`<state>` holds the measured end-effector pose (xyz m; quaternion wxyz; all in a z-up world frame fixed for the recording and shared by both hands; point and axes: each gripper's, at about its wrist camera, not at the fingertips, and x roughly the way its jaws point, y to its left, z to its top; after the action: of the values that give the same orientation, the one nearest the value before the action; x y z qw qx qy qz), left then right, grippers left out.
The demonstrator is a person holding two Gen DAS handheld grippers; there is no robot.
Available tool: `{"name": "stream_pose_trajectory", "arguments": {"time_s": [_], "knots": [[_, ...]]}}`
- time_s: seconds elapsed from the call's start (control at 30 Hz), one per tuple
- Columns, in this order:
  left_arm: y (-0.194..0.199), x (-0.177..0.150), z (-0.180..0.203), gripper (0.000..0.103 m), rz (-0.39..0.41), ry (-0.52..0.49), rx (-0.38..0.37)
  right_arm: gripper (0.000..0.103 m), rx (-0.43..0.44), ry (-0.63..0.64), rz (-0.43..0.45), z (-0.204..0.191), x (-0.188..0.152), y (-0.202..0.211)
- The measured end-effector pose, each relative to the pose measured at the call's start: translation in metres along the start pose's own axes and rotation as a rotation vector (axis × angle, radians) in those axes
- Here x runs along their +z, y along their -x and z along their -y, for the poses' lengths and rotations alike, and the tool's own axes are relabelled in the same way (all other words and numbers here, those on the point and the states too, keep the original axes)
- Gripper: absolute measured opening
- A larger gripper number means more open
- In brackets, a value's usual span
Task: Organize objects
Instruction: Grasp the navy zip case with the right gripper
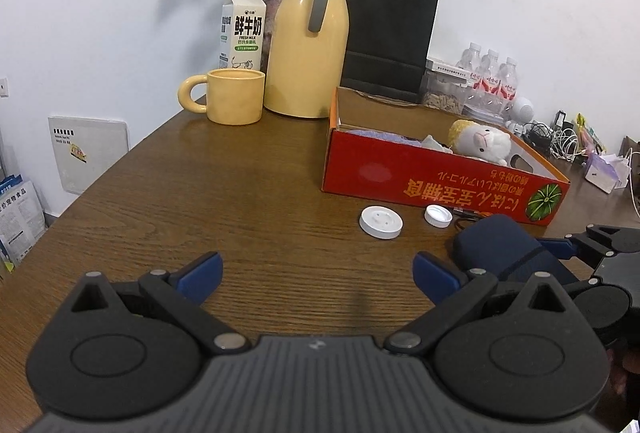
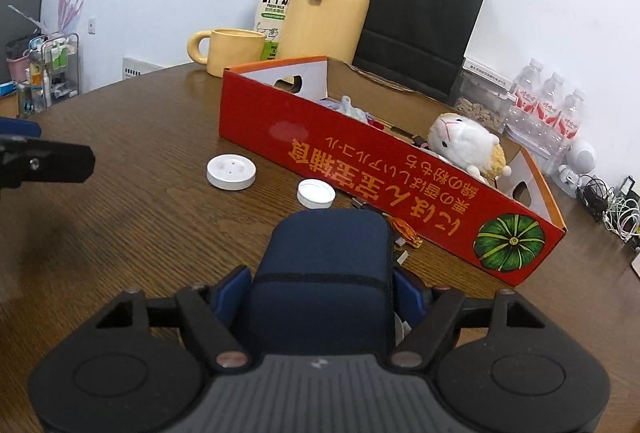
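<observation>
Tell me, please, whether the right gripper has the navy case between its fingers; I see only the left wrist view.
Observer: Yes. The right gripper straddles the navy case, with a blue pad against each side.
Operator: Is anything hidden behind the case?
Observer: An orange wrapper lies on the table between the case and the red box.
Operator: Is the box's left end wall solid?
Observer: No, it has a handle cut-out.
</observation>
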<state>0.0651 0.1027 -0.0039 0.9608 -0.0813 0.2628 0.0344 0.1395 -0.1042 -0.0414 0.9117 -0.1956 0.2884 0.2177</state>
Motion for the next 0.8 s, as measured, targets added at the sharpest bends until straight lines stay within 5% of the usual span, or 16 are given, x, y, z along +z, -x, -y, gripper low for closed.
{"name": "stream_pose_trajectory", "arguments": {"time_s": [0.3,0.8], "knots": [[-0.002,-0.001,0.001,0.103,-0.006,-0.001,0.005,0.063,0.017,-0.009,0.037,0.005,-0.002,0.005],[-0.006,-0.002,0.032,0.103,-0.026,-0.056,-0.012,0.062,0.038,-0.133,0.165,0.041,-0.01,0.045]]}}
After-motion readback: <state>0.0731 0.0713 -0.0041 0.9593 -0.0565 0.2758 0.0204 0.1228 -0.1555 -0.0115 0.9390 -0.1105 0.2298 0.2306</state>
